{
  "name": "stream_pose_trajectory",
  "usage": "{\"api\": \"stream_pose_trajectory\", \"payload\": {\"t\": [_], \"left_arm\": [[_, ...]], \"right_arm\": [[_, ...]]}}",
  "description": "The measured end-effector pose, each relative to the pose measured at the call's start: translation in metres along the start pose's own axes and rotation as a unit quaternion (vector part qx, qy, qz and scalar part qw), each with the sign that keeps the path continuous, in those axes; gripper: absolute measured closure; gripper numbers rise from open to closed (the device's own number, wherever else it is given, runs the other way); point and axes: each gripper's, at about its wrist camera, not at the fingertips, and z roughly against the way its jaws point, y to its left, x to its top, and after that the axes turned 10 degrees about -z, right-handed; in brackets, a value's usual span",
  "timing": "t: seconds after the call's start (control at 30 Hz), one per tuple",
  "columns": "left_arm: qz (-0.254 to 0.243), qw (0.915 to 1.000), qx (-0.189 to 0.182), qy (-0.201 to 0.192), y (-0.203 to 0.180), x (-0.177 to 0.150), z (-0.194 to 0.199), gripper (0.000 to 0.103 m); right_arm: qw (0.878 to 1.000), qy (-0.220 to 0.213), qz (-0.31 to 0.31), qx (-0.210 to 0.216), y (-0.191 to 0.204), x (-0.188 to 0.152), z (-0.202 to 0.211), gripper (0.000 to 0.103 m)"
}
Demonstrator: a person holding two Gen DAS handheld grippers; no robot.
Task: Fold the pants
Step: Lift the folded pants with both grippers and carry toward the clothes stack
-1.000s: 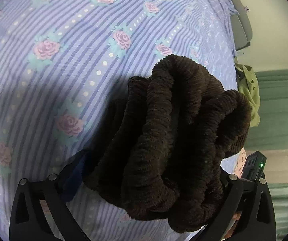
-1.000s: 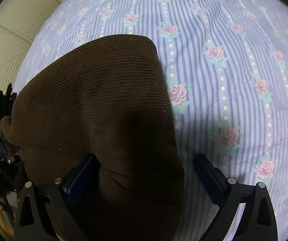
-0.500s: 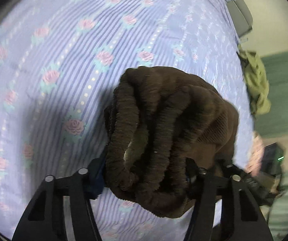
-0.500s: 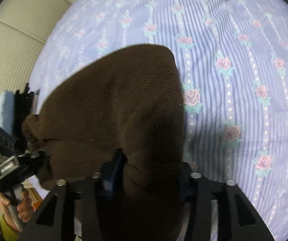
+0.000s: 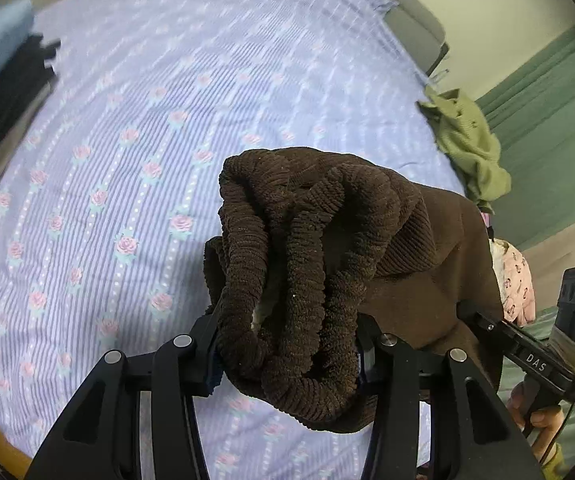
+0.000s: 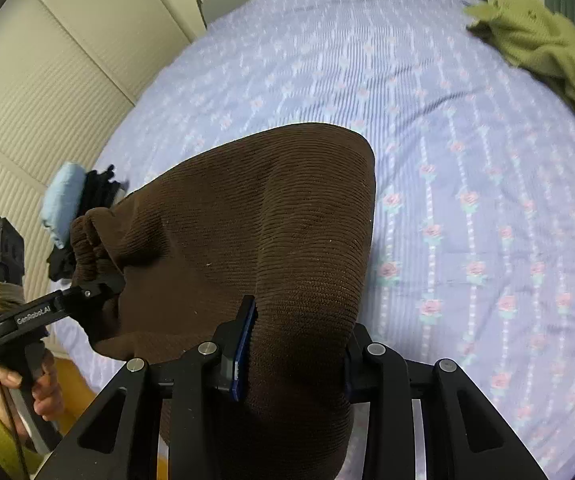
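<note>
Left wrist, L gripper (image 5: 287, 354) clamps pants (image 5: 307, 264), R gripper (image 6: 293, 354) too

The brown pants (image 5: 327, 264) cover the left gripper's (image 5: 287, 354) fingertips, so they can't be seen. The dark folded pile (image 5: 3, 120) is blurry and cut off at the edge. The green cloth (image 6: 543, 48) runs off the side.

The bed (image 6: 467, 152) carries a lavender striped sheet printed with pink roses. Cream ribbed wall panels (image 6: 47, 92) stand on the left. A green curtain (image 5: 547, 128) hangs on the far right.
</note>
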Motion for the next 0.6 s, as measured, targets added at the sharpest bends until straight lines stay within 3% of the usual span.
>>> {"api": "stream_pose_trajectory", "payload": {"t": [0.33, 0.6], "left_arm": [[-0.022, 0.9962, 0.023, -0.081, -0.072, -0.017, 0.073, 0.057], [-0.027, 0.9914, 0.016, -0.127, -0.09, -0.022, 0.123, 0.057]], "right_arm": [[0.997, -0.062, 0.034, 0.025, -0.001, -0.02, 0.096, 0.068], [0.993, -0.102, 0.048, 0.041, 0.014, -0.027, 0.141, 0.068]]}}
